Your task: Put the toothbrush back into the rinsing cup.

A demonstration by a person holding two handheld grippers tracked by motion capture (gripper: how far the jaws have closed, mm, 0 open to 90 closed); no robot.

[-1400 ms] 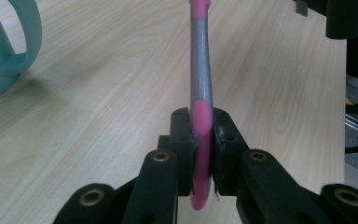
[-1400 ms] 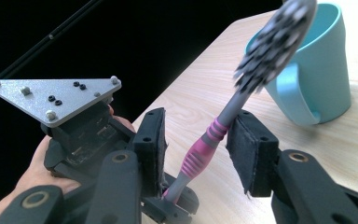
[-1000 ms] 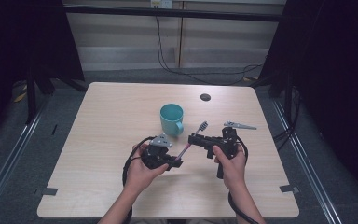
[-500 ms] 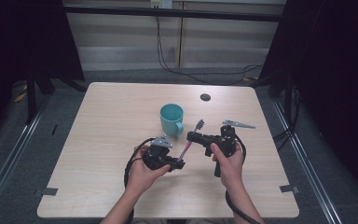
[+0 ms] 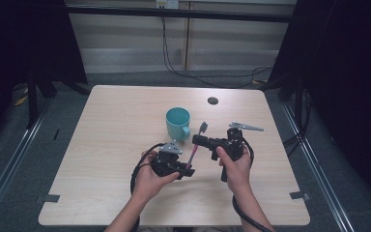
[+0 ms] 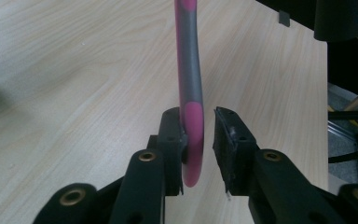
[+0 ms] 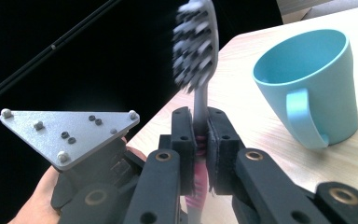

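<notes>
Pinching the neck of the toothbrush (image 7: pixel 196 56), the right gripper (image 7: pixel 199 140) has its two black fingers (image 7: pixel 182 140) pressed against the grey stem just below the bristles, with the pink of the handle showing between the pads lower down. Above those fingers the bristle head stands upright and slightly blurred; just beyond them, to the side, sits a teal mug (image 7: pixel 310 84) on the table, its handle turned toward the gripper. On the other side of the fingers a grey three-cornered plate (image 7: pixel 70 130) tops the left gripper, with a hand (image 7: pixel 32 200) beneath it. At the left gripper (image 6: pixel 199 140), the fingers (image 6: pixel 228 140) are spread a little: the pink end of the toothbrush handle (image 6: pixel 192 116) lies against one pad, while a narrow gap separates it from the other pad. From these fingers the pink and grey handle rises straight up and away over the wooden table (image 6: pixel 74 93). In the high view, the toothbrush (image 5: pixel 196 145) slants between the left gripper (image 5: pixel 186 171) and the right gripper (image 5: pixel 196 140), both held just above the table (image 5: pixel 101 135), and the mug (image 5: pixel 178 123) stands close behind them. A small dark round spot (image 5: pixel 212 100) lies farther back on the tabletop, well apart from the mug.
</notes>
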